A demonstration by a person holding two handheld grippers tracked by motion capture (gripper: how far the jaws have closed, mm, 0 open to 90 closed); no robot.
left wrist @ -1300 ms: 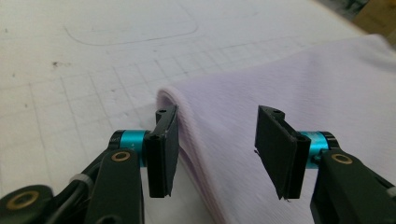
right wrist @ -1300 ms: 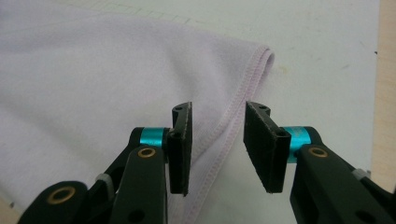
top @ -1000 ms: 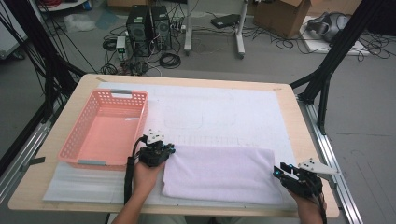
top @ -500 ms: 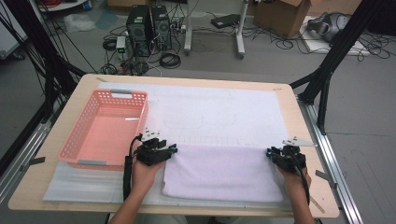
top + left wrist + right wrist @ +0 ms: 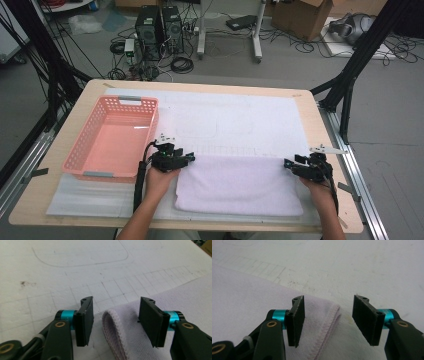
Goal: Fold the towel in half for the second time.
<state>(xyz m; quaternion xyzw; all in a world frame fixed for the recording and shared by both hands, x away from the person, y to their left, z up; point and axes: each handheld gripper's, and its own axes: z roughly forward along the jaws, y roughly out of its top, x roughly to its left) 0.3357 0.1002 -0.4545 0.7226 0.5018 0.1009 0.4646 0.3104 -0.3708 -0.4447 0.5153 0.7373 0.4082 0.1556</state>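
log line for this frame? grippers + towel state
left gripper: open, jaws just opened, astride towel far-left corner | right gripper: open, just opened, over far-right corner | towel: folded, flat on mat | basket: empty

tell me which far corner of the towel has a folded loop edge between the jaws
The corner at the left gripper: the towel doubles into a rounded loop there. At the right gripper the corner lies flat.

Pale lilac towel (image 5: pixel 239 184), folded flat into a wide rectangle, at the table's near edge, hemmed corners doubled.
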